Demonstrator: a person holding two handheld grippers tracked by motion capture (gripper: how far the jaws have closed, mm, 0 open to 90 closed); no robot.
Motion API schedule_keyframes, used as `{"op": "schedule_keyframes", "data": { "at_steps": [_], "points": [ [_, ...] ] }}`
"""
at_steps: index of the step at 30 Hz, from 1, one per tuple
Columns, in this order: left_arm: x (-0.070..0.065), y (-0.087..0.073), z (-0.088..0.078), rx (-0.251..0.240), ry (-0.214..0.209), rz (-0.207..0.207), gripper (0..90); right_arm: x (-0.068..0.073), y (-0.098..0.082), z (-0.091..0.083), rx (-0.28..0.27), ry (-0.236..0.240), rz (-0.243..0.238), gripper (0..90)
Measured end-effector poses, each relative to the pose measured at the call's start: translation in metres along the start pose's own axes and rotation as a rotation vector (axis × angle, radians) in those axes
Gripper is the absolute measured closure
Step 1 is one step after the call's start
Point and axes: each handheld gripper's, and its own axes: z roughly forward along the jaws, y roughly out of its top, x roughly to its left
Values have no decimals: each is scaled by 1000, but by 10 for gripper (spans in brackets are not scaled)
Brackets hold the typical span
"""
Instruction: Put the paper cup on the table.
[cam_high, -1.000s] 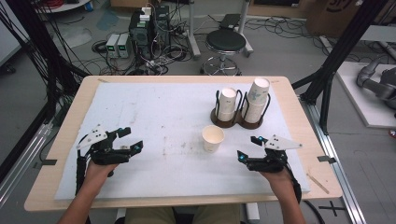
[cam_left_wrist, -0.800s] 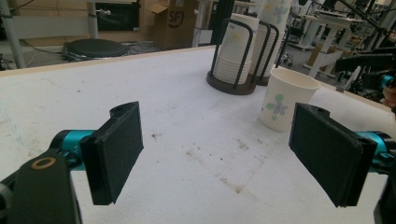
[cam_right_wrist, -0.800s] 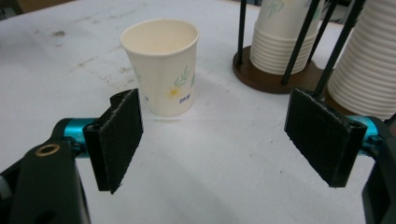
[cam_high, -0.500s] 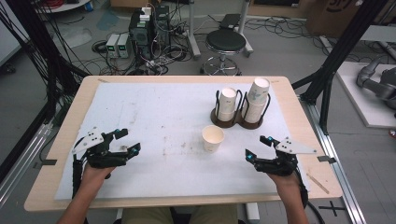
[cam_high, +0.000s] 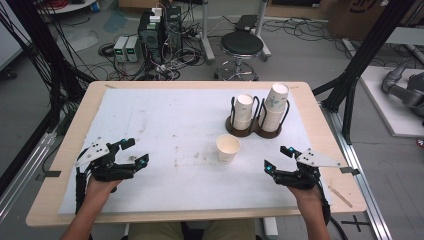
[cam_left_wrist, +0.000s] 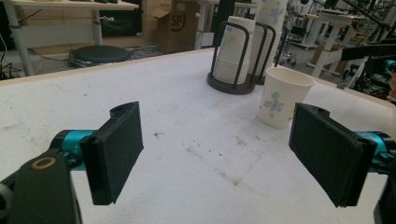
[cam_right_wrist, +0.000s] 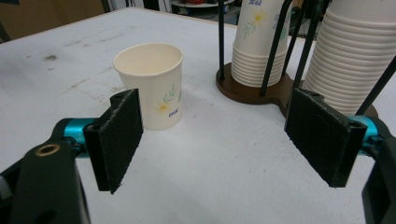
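Single paper cup (cam_high: 228, 148) upright, mouth up, left hand-held gripper (cam_high: 131, 151) wide, right hand-held gripper (cam_high: 277, 158) wide

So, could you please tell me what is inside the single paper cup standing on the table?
The loose paper cup stands upright and open. From the high view its inside looks empty, plain cream down to the bottom. In the right gripper view the near wall covers the bottom.

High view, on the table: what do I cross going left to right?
Left gripper → loose paper cup → shorter cup stack → taller cup stack → right gripper.
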Motion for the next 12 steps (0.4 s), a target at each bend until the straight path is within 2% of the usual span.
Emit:
{"op": "schedule_keyframes", "data": {
  "at_steps": [12],
  "points": [
    [1, -1, 1, 5, 5, 0, 176, -2, -1, 0, -3, -6, 5, 201]
  ]
}}
